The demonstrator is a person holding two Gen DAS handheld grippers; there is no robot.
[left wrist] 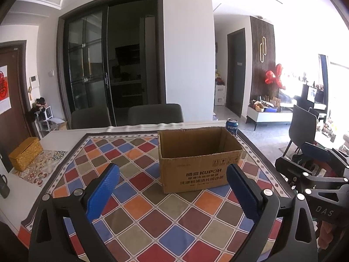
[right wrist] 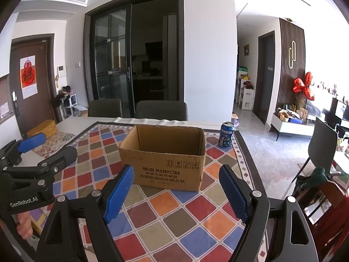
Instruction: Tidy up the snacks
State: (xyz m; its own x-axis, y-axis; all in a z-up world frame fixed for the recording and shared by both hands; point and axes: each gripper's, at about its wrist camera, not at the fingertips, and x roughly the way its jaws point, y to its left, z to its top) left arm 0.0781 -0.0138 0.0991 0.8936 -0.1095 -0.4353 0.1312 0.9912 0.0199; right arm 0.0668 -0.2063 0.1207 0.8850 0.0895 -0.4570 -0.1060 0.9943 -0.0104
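An open brown cardboard box (left wrist: 196, 161) marked KUPOH stands on the chequered tablecloth (left wrist: 139, 209); it also shows in the right wrist view (right wrist: 165, 159), and its visible inside looks empty. A blue Pepsi can (left wrist: 232, 126) stands upright behind the box's right corner, also in the right wrist view (right wrist: 226, 134). My left gripper (left wrist: 172, 170) is open and empty, held in front of the box. My right gripper (right wrist: 175, 172) is open and empty, also in front of the box. The right gripper shows at the right edge of the left wrist view (left wrist: 314, 159).
A woven yellow box (left wrist: 25, 152) sits on a patterned mat at the table's left. Two dark chairs (left wrist: 154, 113) stand behind the table. Another dark chair (right wrist: 322, 146) and a wooden chair (right wrist: 327, 198) stand to the right. A dark mug (left wrist: 3, 185) is at the left edge.
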